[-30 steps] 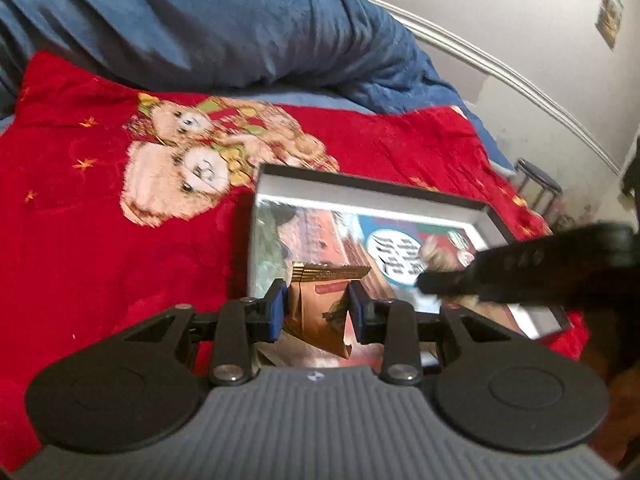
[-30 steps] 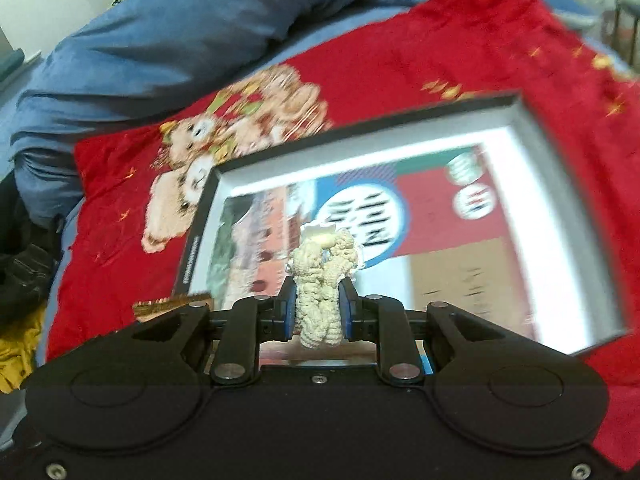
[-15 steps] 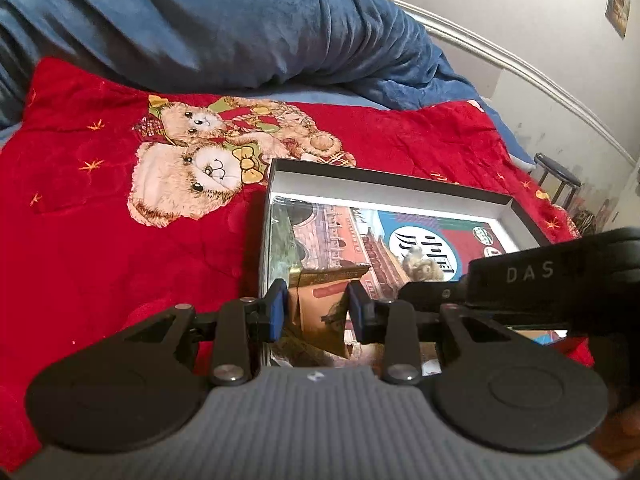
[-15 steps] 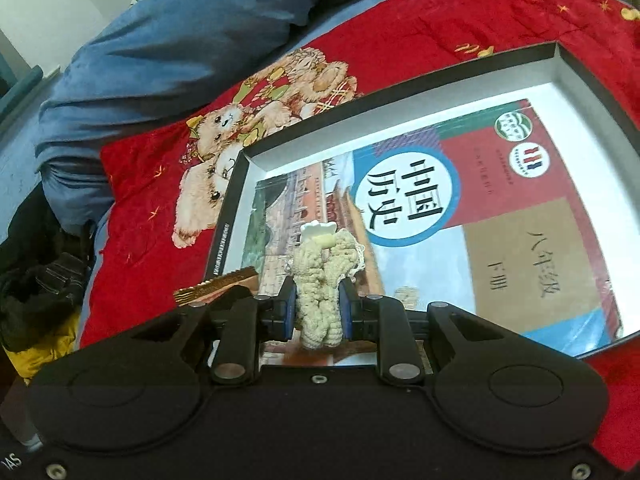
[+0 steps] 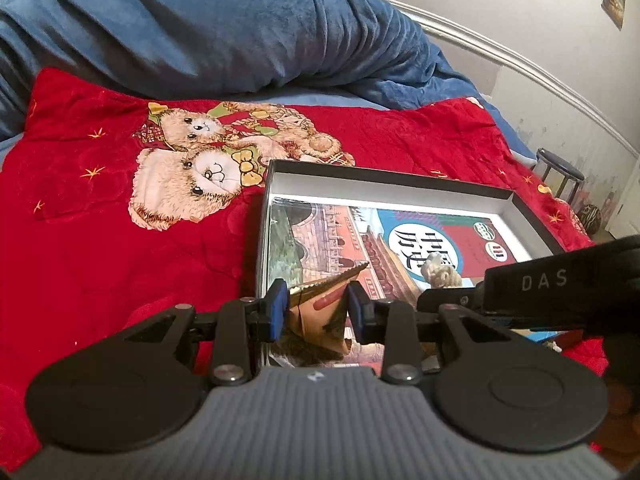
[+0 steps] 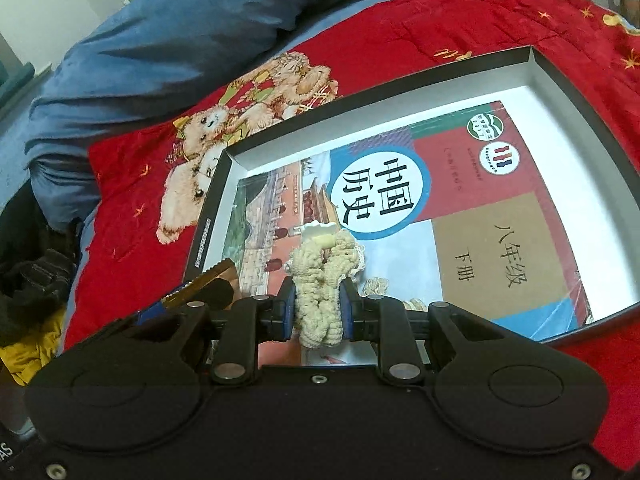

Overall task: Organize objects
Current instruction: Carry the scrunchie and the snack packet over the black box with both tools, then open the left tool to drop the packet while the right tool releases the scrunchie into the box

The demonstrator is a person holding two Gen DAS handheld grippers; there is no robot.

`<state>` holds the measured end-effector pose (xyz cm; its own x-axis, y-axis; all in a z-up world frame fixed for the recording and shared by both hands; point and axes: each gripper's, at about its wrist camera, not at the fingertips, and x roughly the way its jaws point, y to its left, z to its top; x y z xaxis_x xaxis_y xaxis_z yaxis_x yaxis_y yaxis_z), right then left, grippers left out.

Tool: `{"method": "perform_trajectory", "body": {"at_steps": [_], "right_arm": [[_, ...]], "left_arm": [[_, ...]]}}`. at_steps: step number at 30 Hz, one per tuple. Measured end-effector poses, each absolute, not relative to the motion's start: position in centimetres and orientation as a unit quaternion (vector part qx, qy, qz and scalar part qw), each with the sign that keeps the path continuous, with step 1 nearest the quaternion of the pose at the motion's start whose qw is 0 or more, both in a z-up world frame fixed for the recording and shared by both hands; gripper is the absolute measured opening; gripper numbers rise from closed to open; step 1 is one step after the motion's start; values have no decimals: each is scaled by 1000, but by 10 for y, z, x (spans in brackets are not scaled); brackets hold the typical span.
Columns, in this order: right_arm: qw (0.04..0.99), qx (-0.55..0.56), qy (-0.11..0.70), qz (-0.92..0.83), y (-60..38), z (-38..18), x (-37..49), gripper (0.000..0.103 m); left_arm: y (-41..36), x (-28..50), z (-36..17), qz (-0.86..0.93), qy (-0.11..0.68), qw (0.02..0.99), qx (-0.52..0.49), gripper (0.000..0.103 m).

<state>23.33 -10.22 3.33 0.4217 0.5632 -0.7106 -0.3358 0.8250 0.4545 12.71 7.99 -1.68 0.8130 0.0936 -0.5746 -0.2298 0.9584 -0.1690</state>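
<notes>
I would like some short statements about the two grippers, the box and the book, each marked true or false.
1. The left gripper holds a gold packet. True.
2. The right gripper is empty. False: it is shut on a cream knitted item.
3. A book lies inside the box. True.
4. The box rests on a bare wooden table. False: it rests on a red blanket.
</notes>
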Motion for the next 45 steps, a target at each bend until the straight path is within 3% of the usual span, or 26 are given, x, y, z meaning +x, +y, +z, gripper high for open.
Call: {"method": "perform_trajectory", "body": {"at_steps": [36,44,45], "right_arm": [[829,113,472,277,-91,28,233,22],[827,117,481,268,-92,26,233,26],[827,116,483,264,-92,25,232,27]], "left_arm": [[78,125,-17,89,286,949,-101,38],[78,124,-17,84,286,950,-95,40],[78,124,-18,87,287,949,-97,45]]}}
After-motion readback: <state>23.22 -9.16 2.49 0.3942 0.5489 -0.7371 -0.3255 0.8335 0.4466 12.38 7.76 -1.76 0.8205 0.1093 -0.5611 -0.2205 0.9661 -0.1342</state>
